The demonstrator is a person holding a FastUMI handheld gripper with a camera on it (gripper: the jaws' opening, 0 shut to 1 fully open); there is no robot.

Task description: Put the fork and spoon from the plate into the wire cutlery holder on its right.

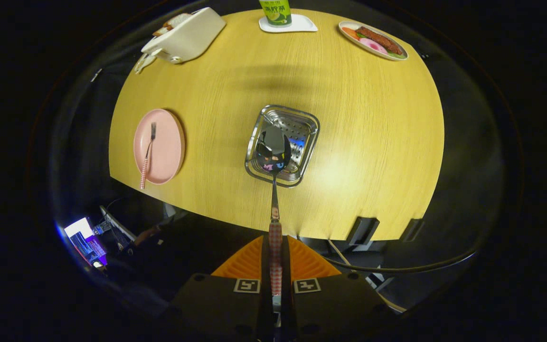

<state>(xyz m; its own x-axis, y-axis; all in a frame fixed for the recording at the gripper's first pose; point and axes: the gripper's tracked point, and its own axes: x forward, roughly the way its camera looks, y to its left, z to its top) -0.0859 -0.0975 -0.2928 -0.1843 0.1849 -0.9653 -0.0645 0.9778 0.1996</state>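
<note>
Gripping the spoon (274, 156) by its checked handle, the tongs (276, 266) are closed on it at the lower centre of the frame. The bowl is held directly over the wire cutlery holder (302, 124) at mid-frame, presumably so that it can be lowered straight in. The fork (148, 152) is left lying on the pink plate (169, 142), to the left of centre, well apart from the tongs, on the wooden surface (363, 142).
</note>
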